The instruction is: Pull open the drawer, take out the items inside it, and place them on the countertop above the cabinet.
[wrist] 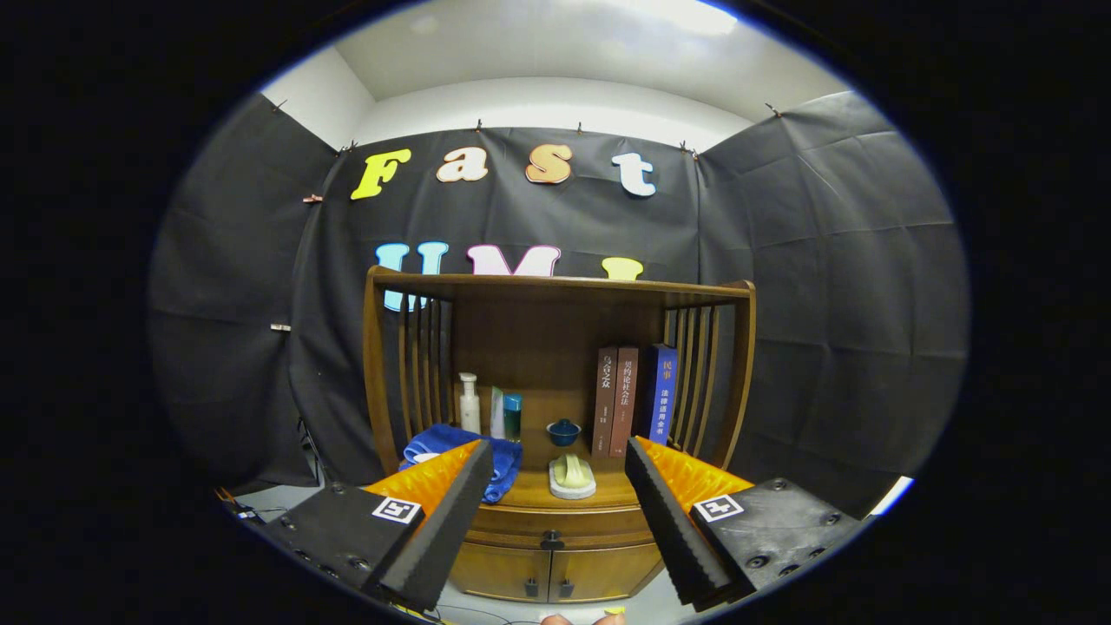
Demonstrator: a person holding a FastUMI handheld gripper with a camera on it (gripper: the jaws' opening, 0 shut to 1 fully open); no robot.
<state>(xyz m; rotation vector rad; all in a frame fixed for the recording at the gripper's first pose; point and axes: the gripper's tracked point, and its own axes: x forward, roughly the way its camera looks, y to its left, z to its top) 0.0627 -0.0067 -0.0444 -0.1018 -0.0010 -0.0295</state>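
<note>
Wooden cabinet (555,417) stood against the booth wall, drawer (555,525) shut under the countertop (529,495). On the countertop sat three books (632,399), a blue towel (451,447), bottles (486,408), a soap dish (572,476) and a small blue bowl (563,430). Gripper (555,521) was spread wide, empty, well short of the drawer knob (552,540).

Wooden cabinet (555,521) with slatted sides and a top board; its countertop (608,495) is the carrying surface. On it: a folded blue towel (434,444) at left, a white pump bottle (470,404) and teal bottle (512,417) behind it, a small blue bowl (563,431) mid-back, a soap dish (572,476) in front, three upright books (632,401) at right. Drawer (555,525) below is closed.
</note>
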